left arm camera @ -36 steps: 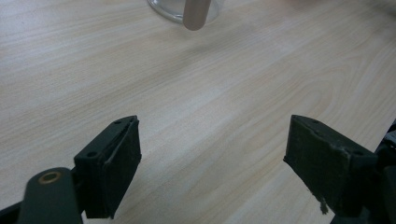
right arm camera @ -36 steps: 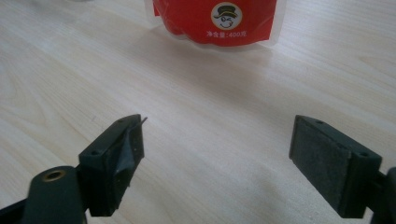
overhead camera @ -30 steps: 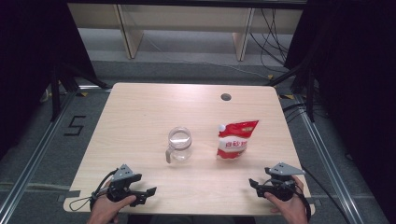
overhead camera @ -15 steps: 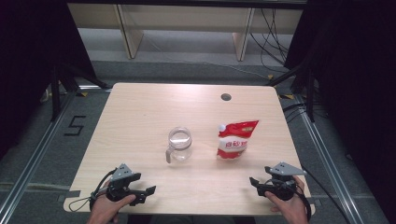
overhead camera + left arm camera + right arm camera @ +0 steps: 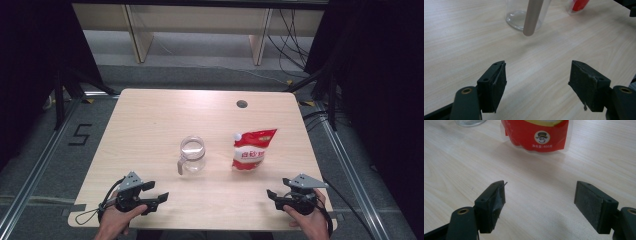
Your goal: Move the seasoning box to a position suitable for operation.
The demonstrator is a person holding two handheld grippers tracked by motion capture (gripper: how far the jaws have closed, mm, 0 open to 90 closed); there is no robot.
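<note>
From the high view, a light wooden table (image 5: 150, 125) with rounded corners and a round cable hole (image 5: 242, 104) near its far edge stands on grey carpet with metal rails running along both sides. Black curtains close off the left and right of the room, and pale shelving legs stand beyond the table. A clear glass jug (image 5: 192, 155) with a grey handle stands upright near the table's middle; just to its right, apart from it, a red and white spouted pouch (image 5: 251, 150) stands with its cap at the upper left. The left gripper (image 5: 159, 198) and the right gripper (image 5: 272, 194) rest in the person's hands at the near edge, well apart from both things.

In the left gripper view, the jaws stand spread over bare wood grain with nothing between them, having just closed in slightly. The jug (image 5: 520, 15) stands ahead, its handle toward the camera.

In the right gripper view, the jaws are spread, nothing between them, above the tabletop. The pouch (image 5: 536, 135) stands ahead, a cartoon face printed on its red front.
</note>
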